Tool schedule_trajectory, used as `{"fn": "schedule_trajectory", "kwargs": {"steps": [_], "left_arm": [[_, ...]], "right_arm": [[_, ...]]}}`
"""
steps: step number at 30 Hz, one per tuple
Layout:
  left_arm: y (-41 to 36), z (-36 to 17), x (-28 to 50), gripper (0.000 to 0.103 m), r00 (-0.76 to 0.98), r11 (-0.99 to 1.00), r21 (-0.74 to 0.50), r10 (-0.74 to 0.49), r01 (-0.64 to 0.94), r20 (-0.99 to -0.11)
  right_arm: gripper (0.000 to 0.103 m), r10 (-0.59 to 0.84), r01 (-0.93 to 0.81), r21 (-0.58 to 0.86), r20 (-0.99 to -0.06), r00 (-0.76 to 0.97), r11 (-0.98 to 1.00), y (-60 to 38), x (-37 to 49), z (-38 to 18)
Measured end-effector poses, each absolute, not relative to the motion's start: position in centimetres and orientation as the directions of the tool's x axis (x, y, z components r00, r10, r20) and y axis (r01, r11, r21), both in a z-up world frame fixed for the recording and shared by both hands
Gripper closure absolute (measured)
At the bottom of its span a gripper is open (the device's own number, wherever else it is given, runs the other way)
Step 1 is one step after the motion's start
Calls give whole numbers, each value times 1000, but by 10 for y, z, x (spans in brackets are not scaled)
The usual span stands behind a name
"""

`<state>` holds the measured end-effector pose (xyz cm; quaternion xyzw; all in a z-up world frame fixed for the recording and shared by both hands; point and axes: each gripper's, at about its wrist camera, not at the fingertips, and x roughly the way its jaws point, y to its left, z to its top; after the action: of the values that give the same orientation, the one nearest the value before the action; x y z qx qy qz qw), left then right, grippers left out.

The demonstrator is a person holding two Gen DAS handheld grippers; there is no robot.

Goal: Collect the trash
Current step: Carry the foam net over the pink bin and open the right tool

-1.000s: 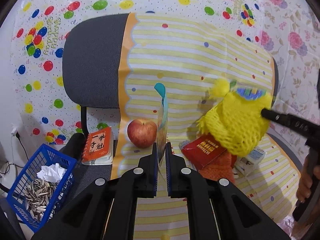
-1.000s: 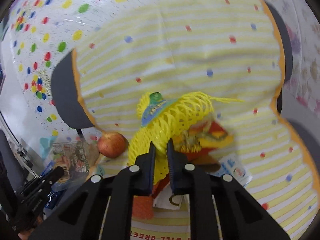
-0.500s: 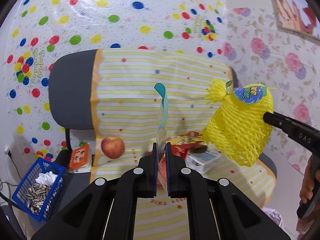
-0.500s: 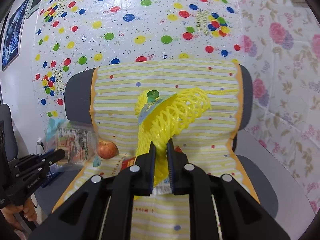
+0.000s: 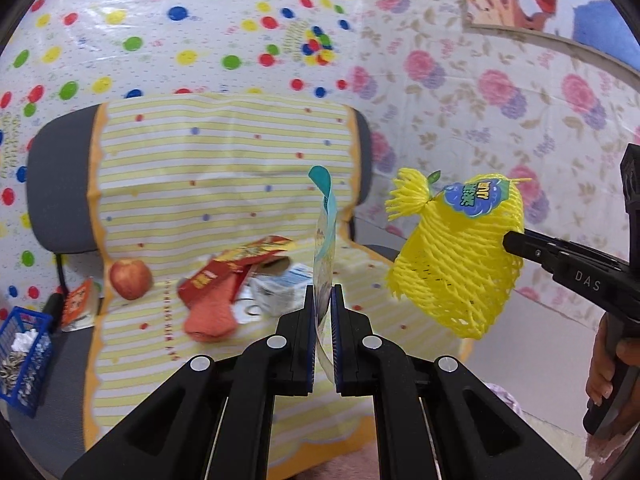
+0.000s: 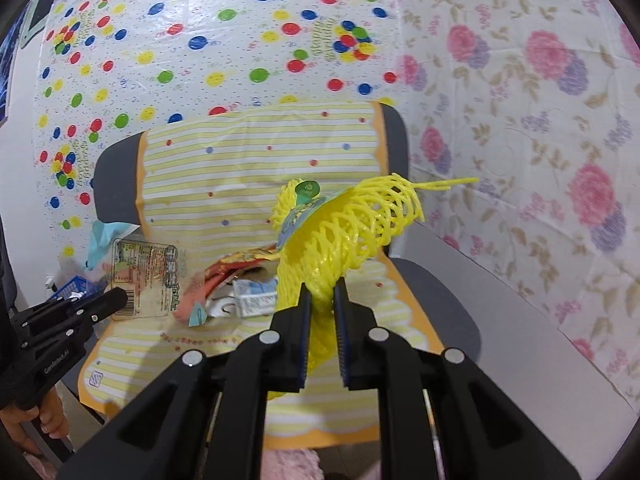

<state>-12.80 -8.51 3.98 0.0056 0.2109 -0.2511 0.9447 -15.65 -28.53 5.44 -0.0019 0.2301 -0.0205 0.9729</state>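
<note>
My left gripper (image 5: 321, 296) is shut on a clear plastic wrapper (image 5: 325, 236) with a teal top, held edge-on above the chair; the wrapper also shows in the right wrist view (image 6: 144, 276). My right gripper (image 6: 320, 288) is shut on a yellow foam fruit net (image 6: 340, 232) with a blue label, held in the air right of the chair; it shows in the left wrist view (image 5: 456, 256). On the seat lie a red snack packet (image 5: 228, 268), an orange sock-like piece (image 5: 212, 316) and a white carton (image 5: 280, 288).
A grey chair (image 5: 56, 184) covered by a yellow striped cloth (image 5: 200, 168) holds a red apple (image 5: 130, 278). An orange notebook (image 5: 80, 300) lies at the seat's left edge. A blue basket (image 5: 24, 356) with sunflower seed shells and crumpled paper stands lower left. Patterned walls stand behind.
Both grippers have pulled back and up from the chair, carrying the wrapper and the yellow net with them. The seat's items now look smaller and farther.
</note>
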Motion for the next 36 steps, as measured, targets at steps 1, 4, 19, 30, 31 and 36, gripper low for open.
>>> {"fn": "schedule_trajectory", "kwargs": {"steps": [1, 4, 19, 30, 31, 36], "left_arm": [[-91, 38, -130, 96, 774, 863, -97, -490, 496, -401], [-110, 30, -138, 96, 738, 828, -103, -542, 552, -403], [-223, -20, -191, 96, 490, 589, -91, -739, 803, -463], [-264, -54, -181, 95, 409, 554, -127, -732, 823, -545], [-268, -57, -179, 95, 400, 552, -136, -732, 823, -551], [-285, -69, -172, 93, 369, 537, -142, -725, 832, -581]], "right_arm": [[91, -54, 51, -18, -451, 891, 999, -289, -163, 53], [91, -108, 98, -45, -469, 877, 994, -298, -185, 45], [91, -374, 355, -142, -528, 763, 924, -349, -285, 2], [91, -388, 396, -135, -625, 678, 908, -385, -290, -43], [91, -383, 395, -131, -633, 672, 909, -387, -288, -47], [90, -355, 396, -102, -676, 645, 913, -400, -279, -66]]}}
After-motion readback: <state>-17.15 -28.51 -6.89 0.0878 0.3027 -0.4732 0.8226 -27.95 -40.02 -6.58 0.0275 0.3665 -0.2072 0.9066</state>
